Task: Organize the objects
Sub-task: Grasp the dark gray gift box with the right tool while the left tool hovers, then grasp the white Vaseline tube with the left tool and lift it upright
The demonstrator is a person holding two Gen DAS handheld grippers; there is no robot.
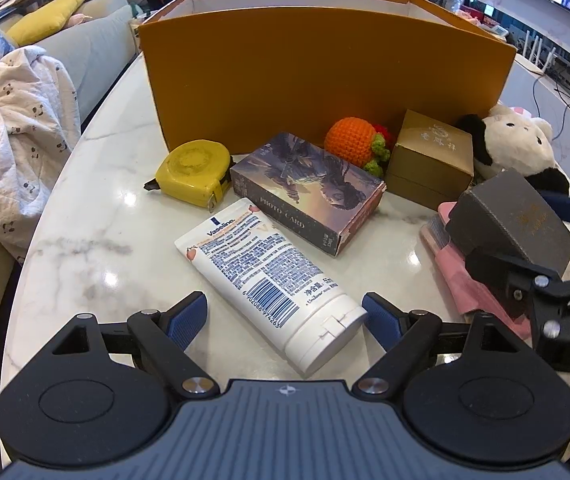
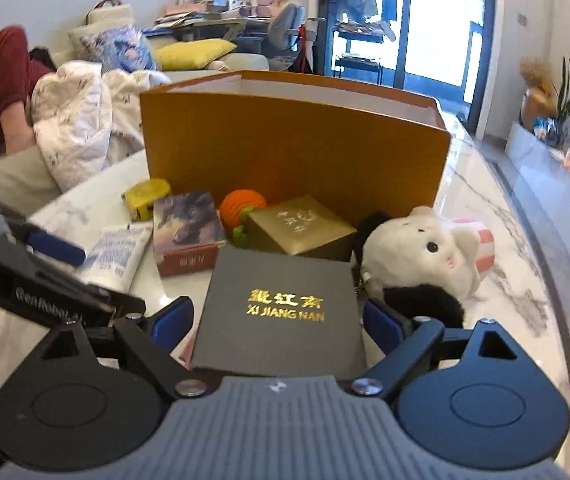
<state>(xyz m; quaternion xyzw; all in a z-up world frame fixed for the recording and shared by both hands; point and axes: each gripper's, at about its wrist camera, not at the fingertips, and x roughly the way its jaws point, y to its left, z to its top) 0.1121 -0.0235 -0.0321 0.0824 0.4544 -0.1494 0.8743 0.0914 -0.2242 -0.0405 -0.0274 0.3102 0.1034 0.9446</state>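
Observation:
A white Vaseline tube (image 1: 269, 276) lies on the marble table (image 1: 97, 216), its cap end between the open fingers of my left gripper (image 1: 285, 318). My right gripper (image 2: 279, 320) sits around a dark grey gift box (image 2: 281, 312) marked XI JIANG NAN; its pads stand at the box's sides, and contact is unclear. The box (image 1: 513, 224) looks raised and tilted above a pink item (image 1: 461, 276). A large orange open box (image 1: 325, 76) stands behind everything. In front of it lie a yellow tape measure (image 1: 193, 172), a photo card box (image 1: 305, 188), a crocheted orange (image 1: 351, 140), a gold box (image 1: 431, 156) and a panda plush (image 1: 517, 140).
A sofa with a panda-print blanket (image 1: 9, 132) and a yellow cushion (image 1: 47, 16) runs along the table's left edge. A person in a red top (image 2: 1, 80) sits there. The table's curved right edge (image 2: 533, 248) borders the floor. My left gripper's arm (image 2: 45, 276) crosses the right view.

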